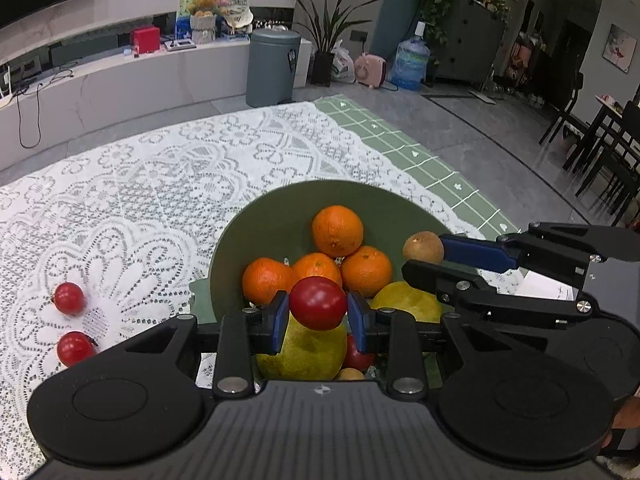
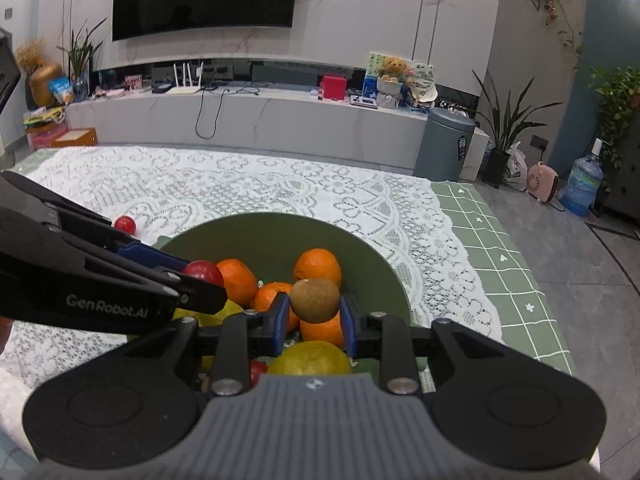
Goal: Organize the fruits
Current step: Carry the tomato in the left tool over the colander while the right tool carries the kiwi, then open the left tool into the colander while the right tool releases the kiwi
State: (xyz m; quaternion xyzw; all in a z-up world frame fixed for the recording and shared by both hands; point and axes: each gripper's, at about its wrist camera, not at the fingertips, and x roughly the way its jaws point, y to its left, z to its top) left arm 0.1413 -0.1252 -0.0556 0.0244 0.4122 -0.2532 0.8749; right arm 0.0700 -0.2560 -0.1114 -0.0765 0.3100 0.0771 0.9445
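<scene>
A green bowl (image 1: 256, 216) (image 2: 248, 232) on the lace cloth holds several oranges (image 1: 337, 230) (image 2: 318, 266), yellow fruits (image 1: 308, 350) (image 2: 310, 358) and a red one low down. My left gripper (image 1: 319, 305) is shut on a red tomato (image 1: 318, 303) just above the pile; the same tomato (image 2: 204, 271) shows between its fingers in the right wrist view. My right gripper (image 2: 315, 301) is shut on a small brown round fruit (image 2: 315, 300) (image 1: 423, 247) over the bowl's right side. Two more red tomatoes (image 1: 69, 298) (image 1: 75, 348) lie on the cloth to the left.
White lace cloth (image 1: 160, 184) over a green checked cloth (image 1: 420, 160) covers the table, whose right edge drops to a grey floor. A grey bin (image 1: 272, 66), potted plant (image 1: 332, 28), water jug (image 1: 410, 62) and dark chairs (image 1: 600, 148) stand beyond.
</scene>
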